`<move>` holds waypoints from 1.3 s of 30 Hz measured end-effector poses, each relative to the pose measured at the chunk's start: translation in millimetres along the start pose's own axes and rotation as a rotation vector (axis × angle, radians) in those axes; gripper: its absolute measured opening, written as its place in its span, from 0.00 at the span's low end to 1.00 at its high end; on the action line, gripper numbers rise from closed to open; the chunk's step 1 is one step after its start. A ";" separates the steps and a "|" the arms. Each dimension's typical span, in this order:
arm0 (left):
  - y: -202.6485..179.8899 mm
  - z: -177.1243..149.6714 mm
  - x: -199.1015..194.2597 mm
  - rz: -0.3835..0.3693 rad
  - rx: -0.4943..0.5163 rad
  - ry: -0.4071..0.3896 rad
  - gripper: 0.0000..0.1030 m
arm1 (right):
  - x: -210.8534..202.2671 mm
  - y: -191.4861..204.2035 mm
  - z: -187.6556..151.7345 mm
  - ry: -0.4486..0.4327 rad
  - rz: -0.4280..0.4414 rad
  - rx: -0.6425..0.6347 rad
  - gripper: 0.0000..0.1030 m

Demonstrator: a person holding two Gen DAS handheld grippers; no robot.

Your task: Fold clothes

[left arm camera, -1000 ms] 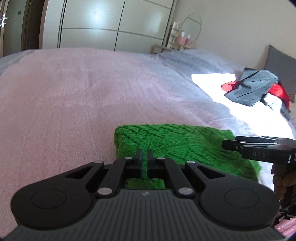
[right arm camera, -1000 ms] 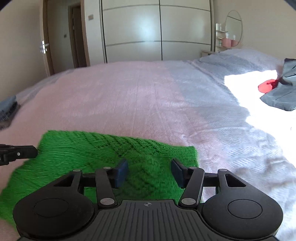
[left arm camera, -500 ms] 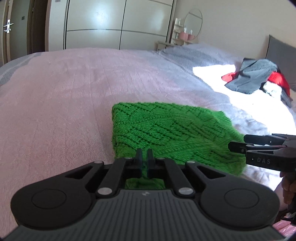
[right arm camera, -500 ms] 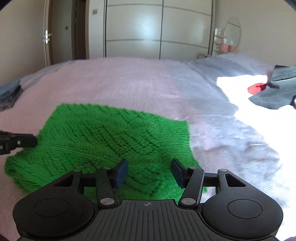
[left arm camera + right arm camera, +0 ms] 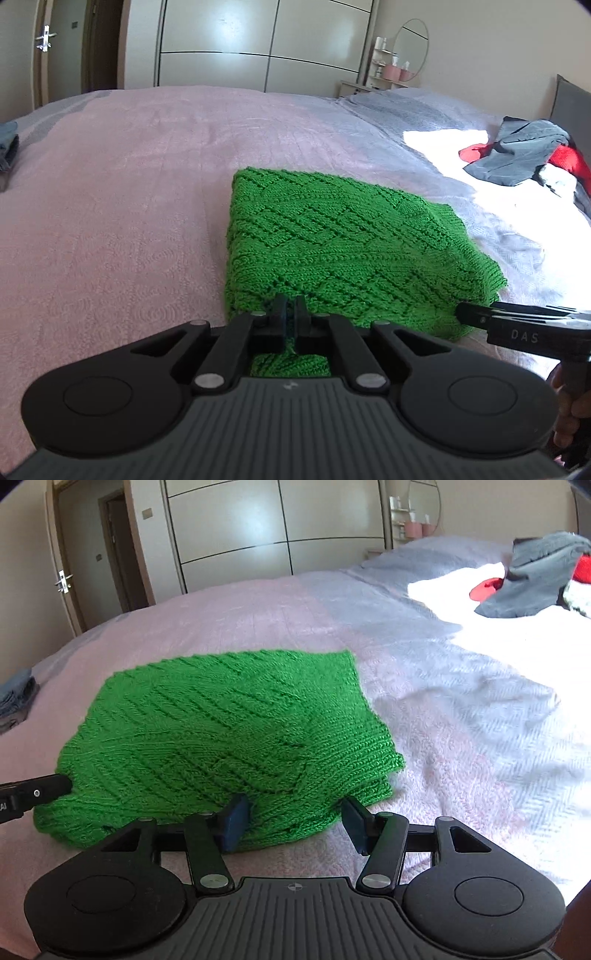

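Two tools | left tool (image 5: 290,314) pinching green cable-knit sweater (image 5: 343,243) | right tool (image 5: 295,821) spread wide

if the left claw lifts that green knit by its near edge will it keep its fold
Probably not: the green knit sweater looks soft and floppy, so its layers would likely droop. Its chunky knit suggests some weight. The left claw pinches only one edge.

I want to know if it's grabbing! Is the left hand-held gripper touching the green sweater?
Touching. The left wrist view shows the left hand-held gripper closed, with the green sweater pinched between its fingers.
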State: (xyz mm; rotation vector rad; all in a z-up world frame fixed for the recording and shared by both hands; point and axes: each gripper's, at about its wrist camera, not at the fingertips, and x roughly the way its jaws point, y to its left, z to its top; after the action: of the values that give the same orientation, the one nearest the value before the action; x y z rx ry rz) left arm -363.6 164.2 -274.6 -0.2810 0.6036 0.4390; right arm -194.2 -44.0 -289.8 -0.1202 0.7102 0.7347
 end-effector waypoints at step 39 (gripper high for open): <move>14.6 43.0 14.3 -0.062 0.044 -0.009 0.09 | 13.2 39.9 28.9 -0.115 0.335 0.100 0.34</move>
State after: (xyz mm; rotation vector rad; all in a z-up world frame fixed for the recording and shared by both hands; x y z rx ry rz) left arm -339.2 197.7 -251.0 -0.2546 0.5938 0.3669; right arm -197.4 3.1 -270.6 0.1355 0.6624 1.0148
